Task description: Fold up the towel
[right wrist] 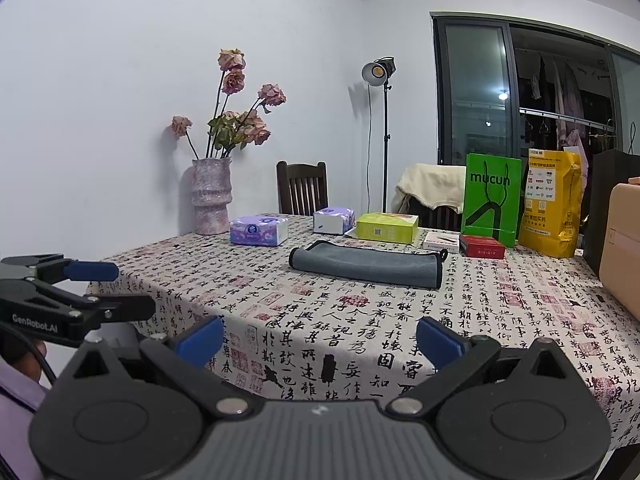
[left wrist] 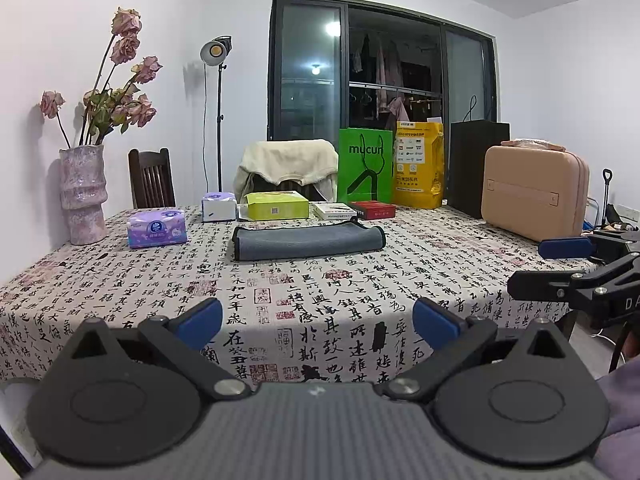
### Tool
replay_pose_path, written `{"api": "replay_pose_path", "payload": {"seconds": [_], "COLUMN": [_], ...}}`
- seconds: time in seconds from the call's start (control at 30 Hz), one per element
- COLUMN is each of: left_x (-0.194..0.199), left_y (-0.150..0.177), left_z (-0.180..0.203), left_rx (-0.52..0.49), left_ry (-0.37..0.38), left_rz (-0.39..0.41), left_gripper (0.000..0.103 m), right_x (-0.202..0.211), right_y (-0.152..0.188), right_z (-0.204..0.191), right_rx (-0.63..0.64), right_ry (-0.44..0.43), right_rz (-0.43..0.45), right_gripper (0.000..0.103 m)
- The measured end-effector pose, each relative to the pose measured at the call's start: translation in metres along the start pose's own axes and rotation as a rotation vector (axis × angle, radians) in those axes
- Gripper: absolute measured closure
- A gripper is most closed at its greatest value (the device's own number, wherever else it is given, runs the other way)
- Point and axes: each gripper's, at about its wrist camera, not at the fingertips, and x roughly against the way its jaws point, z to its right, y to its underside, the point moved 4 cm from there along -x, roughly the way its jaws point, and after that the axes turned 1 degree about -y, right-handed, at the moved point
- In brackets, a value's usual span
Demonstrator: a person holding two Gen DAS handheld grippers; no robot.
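A grey towel [left wrist: 306, 242] with black edging lies folded into a long strip on the calligraphy-print tablecloth [left wrist: 320, 292], toward the table's far side. It also shows in the right wrist view [right wrist: 366, 264]. My left gripper [left wrist: 318, 322] is open and empty, held back near the table's front edge. My right gripper [right wrist: 320, 338] is open and empty, also at the front edge. Each gripper shows at the edge of the other's view: the right one [left wrist: 560, 264] at the right, the left one [right wrist: 100, 288] at the left.
Behind the towel stand tissue packs [left wrist: 158, 228], a yellow-green box [left wrist: 278, 205], a white box and a red box [left wrist: 372, 210], a green bag [left wrist: 364, 166], a yellow bag [left wrist: 420, 164] and a black bag. A pink case [left wrist: 534, 192] stands at the right, a vase of dried roses [left wrist: 84, 194] at the left.
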Motion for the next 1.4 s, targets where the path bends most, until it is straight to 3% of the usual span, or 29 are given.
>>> {"api": "replay_pose_path", "payload": {"seconds": [1.4], "left_x": [-0.0021], "left_y": [-0.0005], "left_z": [0.0030], "left_rx": [-0.003], "left_ry": [0.010], "left_rz": [0.002], "left_gripper": [0.000], "right_x": [0.0026], "right_y": [-0.0010], "right_z": [-0.0027], "right_rx": [0.015], "right_ry": [0.011], "right_rz": [0.017], "right_gripper": [0.000]}}
